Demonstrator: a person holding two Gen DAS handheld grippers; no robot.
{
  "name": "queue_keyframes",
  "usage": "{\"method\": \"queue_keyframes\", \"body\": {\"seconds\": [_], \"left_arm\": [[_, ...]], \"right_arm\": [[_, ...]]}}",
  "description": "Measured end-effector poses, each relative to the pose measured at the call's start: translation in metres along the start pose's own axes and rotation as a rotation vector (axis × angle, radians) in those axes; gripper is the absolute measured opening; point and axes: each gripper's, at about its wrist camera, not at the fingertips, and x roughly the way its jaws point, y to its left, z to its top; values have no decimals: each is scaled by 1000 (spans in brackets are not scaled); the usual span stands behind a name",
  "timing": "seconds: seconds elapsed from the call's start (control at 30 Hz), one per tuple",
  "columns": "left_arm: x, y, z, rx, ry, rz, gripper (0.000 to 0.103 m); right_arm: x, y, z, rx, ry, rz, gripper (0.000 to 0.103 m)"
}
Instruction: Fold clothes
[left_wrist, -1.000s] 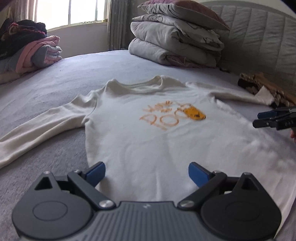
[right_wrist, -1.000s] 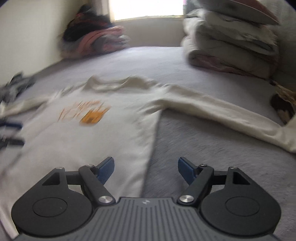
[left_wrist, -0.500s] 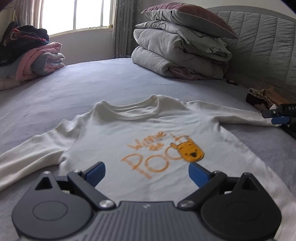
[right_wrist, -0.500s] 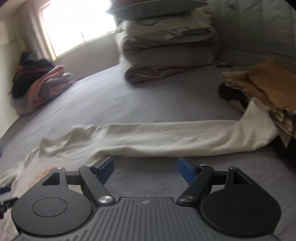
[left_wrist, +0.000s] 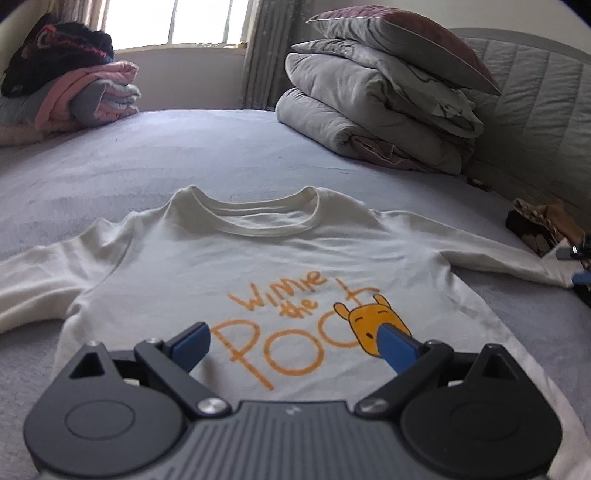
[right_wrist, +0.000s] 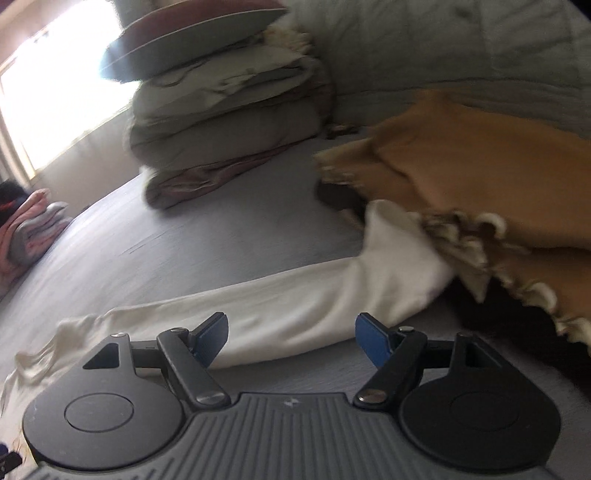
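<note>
A cream long-sleeved shirt (left_wrist: 236, 266) with orange lettering and a yellow bear lies flat, front up, on the grey bed. My left gripper (left_wrist: 295, 345) hovers open over the print on its chest, nothing between the blue pads. The shirt's right sleeve (right_wrist: 295, 310) stretches across the sheet, its cuff resting against a brown blanket. My right gripper (right_wrist: 291, 341) is open just above that sleeve near the cuff end, holding nothing. In the left wrist view the right gripper's tips (left_wrist: 580, 266) show at the far right edge by the cuff.
Folded grey duvets and a pillow (left_wrist: 380, 110) are stacked at the head of the bed by the padded headboard. A pile of pink, grey and dark clothes (left_wrist: 70, 88) sits at the far left under the window. The brown fringed blanket (right_wrist: 480, 192) lies at the right.
My left gripper has moved up the shirt from the hem to the chest print. My right gripper has swung from the shirt's side out along the right sleeve to near the cuff.
</note>
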Motion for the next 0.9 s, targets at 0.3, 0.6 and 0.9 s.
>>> {"method": "queue_keyframes", "body": {"seconds": [0.3,0.6,0.9], "left_arm": [[9,0,-3,1,0,-1,100],[11,0,-4,12,8,-11,102],[12,0,-4,11,9,-16,103]], "right_arm": [[11,-31,5,85,-26,-103,79],[24,-45,3,113,-42,-184,70],[29,-45,1,107,-85,-256,38]]}}
